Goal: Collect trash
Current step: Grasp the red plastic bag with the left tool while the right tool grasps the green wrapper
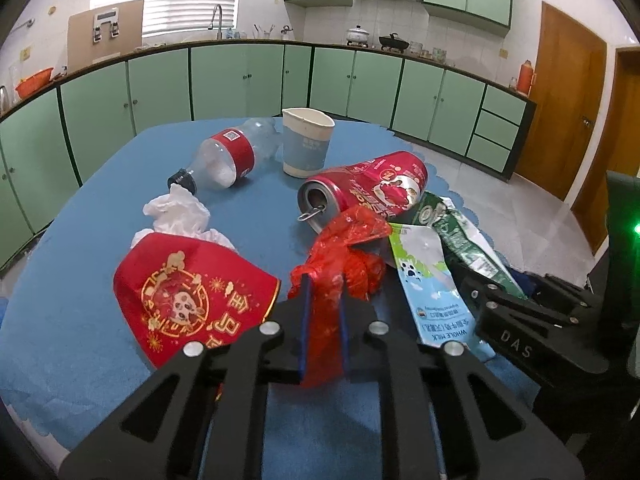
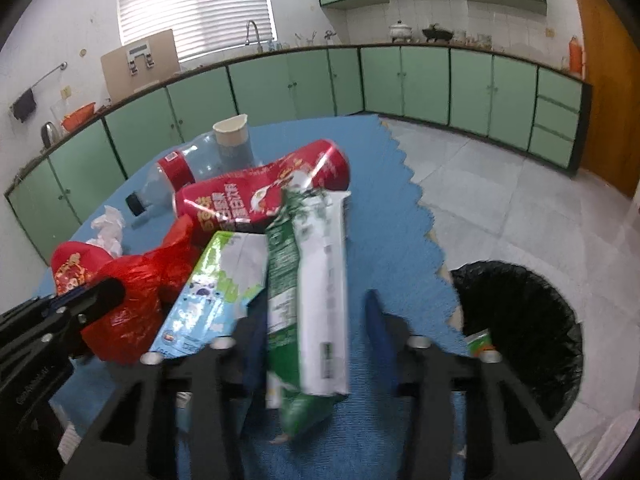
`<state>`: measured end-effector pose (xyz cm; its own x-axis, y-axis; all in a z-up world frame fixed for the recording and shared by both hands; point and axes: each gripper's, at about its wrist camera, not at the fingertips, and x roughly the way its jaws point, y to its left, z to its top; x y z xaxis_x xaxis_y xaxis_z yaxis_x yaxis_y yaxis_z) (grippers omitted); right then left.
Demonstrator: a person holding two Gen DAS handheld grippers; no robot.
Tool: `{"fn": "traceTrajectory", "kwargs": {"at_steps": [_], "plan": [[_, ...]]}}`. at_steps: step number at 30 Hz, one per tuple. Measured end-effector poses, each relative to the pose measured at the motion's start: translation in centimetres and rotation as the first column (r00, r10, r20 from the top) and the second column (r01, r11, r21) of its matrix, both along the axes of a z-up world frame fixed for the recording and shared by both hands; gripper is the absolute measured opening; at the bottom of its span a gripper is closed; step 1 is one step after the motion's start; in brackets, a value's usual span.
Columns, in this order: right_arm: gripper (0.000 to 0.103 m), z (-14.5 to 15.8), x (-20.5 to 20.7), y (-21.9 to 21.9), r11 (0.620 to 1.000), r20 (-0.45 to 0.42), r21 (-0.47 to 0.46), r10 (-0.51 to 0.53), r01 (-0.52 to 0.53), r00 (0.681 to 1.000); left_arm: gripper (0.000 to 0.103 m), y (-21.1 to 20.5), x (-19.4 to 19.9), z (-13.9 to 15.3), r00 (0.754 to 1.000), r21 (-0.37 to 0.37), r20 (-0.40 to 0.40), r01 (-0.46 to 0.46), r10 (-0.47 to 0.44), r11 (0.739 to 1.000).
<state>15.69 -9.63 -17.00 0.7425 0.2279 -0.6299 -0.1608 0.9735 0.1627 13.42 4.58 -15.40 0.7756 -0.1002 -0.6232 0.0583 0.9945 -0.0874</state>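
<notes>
My left gripper [image 1: 325, 286] is shut on a crumpled red plastic bag [image 1: 344, 248], which bulges out ahead of its fingers. My right gripper [image 2: 316, 312] straddles a flattened green and white carton [image 2: 312, 280]. Its left finger lies against the carton and a gap shows at the right finger, so it is open. A flattened blue and white milk carton [image 2: 216, 280] lies just left of it. Behind these lie a dented red can [image 1: 372, 188], a plastic bottle [image 1: 228, 156], a paper cup [image 1: 306, 142], a white tissue [image 1: 178, 212] and a squashed red paper cup [image 1: 188, 296].
Everything sits on a table with a blue cover [image 1: 80, 340]. On the floor to the right stands a bin lined with a black bag [image 2: 520, 320], with a green scrap [image 2: 480, 342] at its rim. Green kitchen cabinets [image 1: 240, 76] run along the back wall.
</notes>
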Motion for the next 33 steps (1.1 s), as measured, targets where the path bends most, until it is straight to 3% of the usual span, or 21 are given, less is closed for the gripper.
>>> {"fn": "traceTrajectory", "kwargs": {"at_steps": [2,4,6,14,33], "plan": [[0.032,0.0,0.0,-0.1,1.0,-0.005,-0.001,0.009,-0.009,1.0,0.027,-0.2,0.4,-0.1,1.0,0.007,-0.006,0.001,-0.001,1.0],[0.03,0.1,0.0,-0.2,1.0,-0.009,0.005,0.026,-0.026,1.0,0.032,-0.4,1.0,-0.3,1.0,0.006,-0.019,0.003,-0.003,1.0],[0.03,0.1,-0.2,0.0,0.999,-0.01,0.008,0.034,-0.034,0.999,0.03,-0.6,1.4,-0.6,1.0,0.005,-0.025,0.007,-0.007,1.0],[0.025,1.9,-1.0,-0.2,0.999,0.029,-0.003,0.043,-0.043,0.999,0.008,-1.1,0.7,0.2,1.0,-0.003,0.007,0.013,-0.013,1.0],[0.018,6.1,-2.3,-2.4,1.0,0.129,0.026,-0.002,-0.001,0.992,0.003,-1.9,-0.7,4.8,0.995,-0.037,0.095,0.041,-0.037,0.998]]}}
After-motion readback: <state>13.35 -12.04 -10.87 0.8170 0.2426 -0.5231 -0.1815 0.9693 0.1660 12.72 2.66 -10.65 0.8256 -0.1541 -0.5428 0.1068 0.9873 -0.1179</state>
